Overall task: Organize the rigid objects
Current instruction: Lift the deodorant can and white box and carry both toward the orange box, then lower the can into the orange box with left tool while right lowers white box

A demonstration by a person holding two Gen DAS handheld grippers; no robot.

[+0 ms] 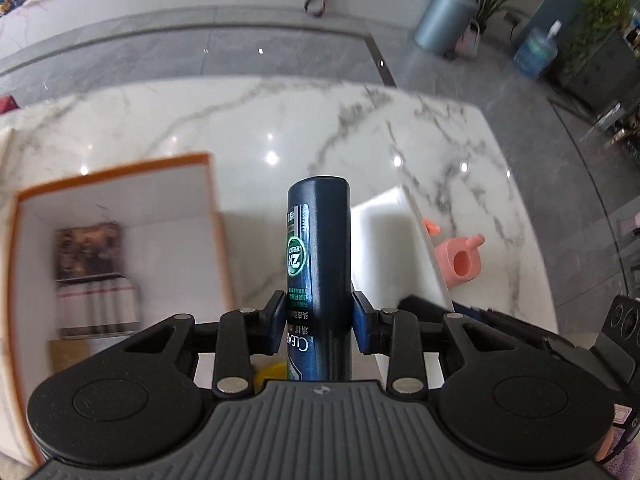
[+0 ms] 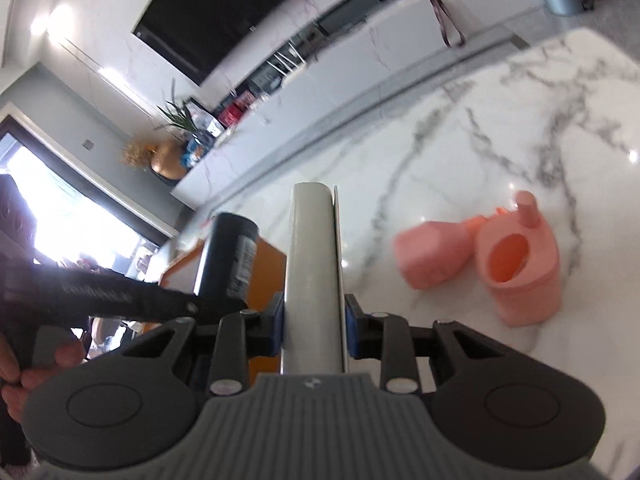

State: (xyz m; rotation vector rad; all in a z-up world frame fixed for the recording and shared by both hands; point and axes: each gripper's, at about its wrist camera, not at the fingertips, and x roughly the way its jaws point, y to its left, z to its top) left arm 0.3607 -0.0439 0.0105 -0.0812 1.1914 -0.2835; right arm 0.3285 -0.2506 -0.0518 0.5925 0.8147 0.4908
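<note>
Left gripper (image 1: pixel 319 322) around blue bottle (image 1: pixel 319 248), lower end hidden.

The left wrist camera looks steeply down on the white grey-veined marble table (image 1: pixel 360 140) from close above. The right one, tilted, looks shallower across it (image 2: pixel 480 140); both catch the pink plastic watering can (image 1: pixel 462 258) (image 2: pixel 520 264).

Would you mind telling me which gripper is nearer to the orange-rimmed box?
Left. The left gripper, shut on the blue bottle, is right beside the orange-rimmed box. The right gripper, shut on a grey-white object, is farther over, toward the pink containers.
</note>
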